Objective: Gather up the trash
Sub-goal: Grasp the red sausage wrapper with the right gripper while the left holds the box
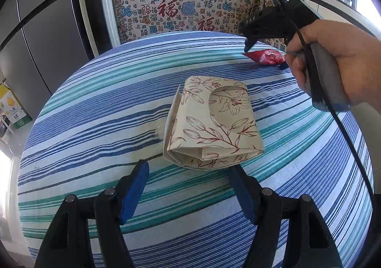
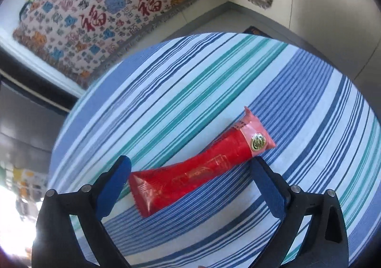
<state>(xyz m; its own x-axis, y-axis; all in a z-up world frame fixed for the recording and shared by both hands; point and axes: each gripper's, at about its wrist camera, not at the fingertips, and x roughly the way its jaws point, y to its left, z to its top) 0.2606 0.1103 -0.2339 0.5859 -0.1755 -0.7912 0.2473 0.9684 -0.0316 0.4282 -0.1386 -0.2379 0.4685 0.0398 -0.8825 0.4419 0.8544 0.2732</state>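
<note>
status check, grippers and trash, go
Left gripper open, short of floral paper bag. Right gripper open, straddling red wrapper, not gripped. Nothing in the way.

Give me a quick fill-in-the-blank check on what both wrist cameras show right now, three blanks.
1. The red wrapper lies on the ____ tablecloth.
2. The right gripper has its jaws ____ around the red wrapper, its pads not pressing on it.
3. The floral paper bag in front of the left gripper is printed with ____ and leaves.

Missing words: striped; open; flowers
</note>
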